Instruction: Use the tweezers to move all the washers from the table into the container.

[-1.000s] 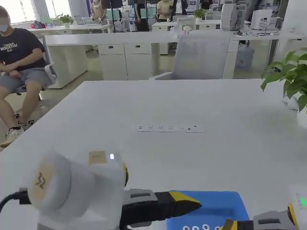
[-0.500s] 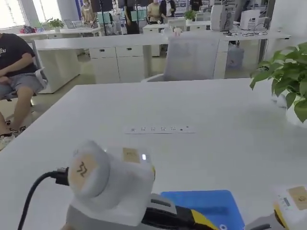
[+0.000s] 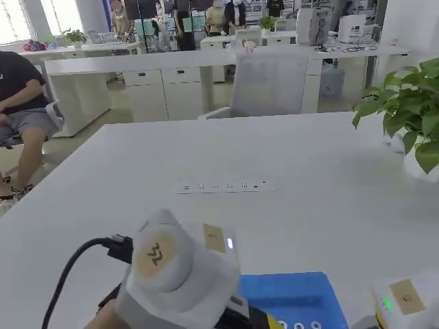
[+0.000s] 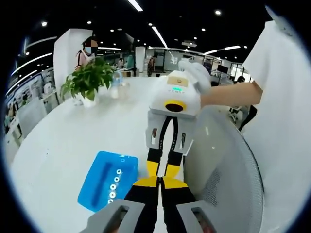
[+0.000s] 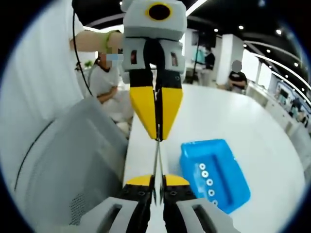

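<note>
Five washers [image 5: 207, 177] are seen in the blue container [image 5: 231, 167]; transfer is judged nearly done. Tweezers [image 5: 157, 160] are clamped end-to-end by left gripper [image 4: 160, 180] and right gripper [image 5: 158, 187].

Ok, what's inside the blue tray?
A single row of small washers lies on the floor of the blue tray, seen in both gripper views. In the head view the left gripper covers its near left corner.
</note>
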The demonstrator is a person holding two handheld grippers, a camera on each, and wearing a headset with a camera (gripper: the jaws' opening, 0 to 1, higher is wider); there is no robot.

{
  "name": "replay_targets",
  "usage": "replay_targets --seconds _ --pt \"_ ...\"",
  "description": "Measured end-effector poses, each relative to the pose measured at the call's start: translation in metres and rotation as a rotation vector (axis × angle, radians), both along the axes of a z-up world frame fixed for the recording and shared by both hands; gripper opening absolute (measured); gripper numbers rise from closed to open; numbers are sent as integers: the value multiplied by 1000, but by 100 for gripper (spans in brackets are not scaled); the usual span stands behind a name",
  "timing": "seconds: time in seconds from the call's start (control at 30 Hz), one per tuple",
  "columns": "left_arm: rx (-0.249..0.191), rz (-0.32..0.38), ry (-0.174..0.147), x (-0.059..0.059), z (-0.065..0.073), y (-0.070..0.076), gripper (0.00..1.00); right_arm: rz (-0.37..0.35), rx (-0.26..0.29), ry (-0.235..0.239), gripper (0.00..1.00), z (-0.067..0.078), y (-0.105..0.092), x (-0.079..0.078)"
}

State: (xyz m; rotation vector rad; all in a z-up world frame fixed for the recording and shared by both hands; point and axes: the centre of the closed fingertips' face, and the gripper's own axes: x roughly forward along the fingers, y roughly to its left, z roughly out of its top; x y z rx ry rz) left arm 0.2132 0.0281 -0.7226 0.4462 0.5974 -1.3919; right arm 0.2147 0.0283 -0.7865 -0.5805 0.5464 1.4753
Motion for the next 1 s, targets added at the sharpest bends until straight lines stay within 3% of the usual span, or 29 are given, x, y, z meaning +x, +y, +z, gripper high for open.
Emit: replay_targets --seconds 0.17,0.23,0.33,0.4,0.43,0.5,0.6,0.7,0.8,0.87,1.0 --pt "146 -57 -79 -1 -27 3 0 9 -57 -26 3 -24 -1 1" --pt "177 -78 -94 -2 -35 4 0 8 -73 -39 3 -31 -1 2" --pt "215 -85 -90 0 -48 7 0 14 -89 -62 2 -41 -2 2" --pt "234 -102 -114 1 -52 10 0 6 -93 -71 2 -42 -3 3" --pt "237 -103 -123 2 -53 10 0 4 -93 -73 2 -41 -3 3" --pt "243 -85 -102 2 -56 12 0 1 -91 -66 1 -42 -4 4" --pt "246 -89 -102 2 -56 12 0 6 -100 -74 1 -44 -5 5" --pt "271 -85 -101 4 -60 16 7 0 -92 -73 2 -44 -5 6" --pt "265 -76 -92 4 -60 17 0 -3 -93 -74 2 -44 -6 8" --pt "265 -66 -96 6 -60 17 0 2 -87 -67 2 -44 -4 5" --pt "268 -59 -73 4 -61 18 0 -4 -84 -57 2 -46 -3 4"
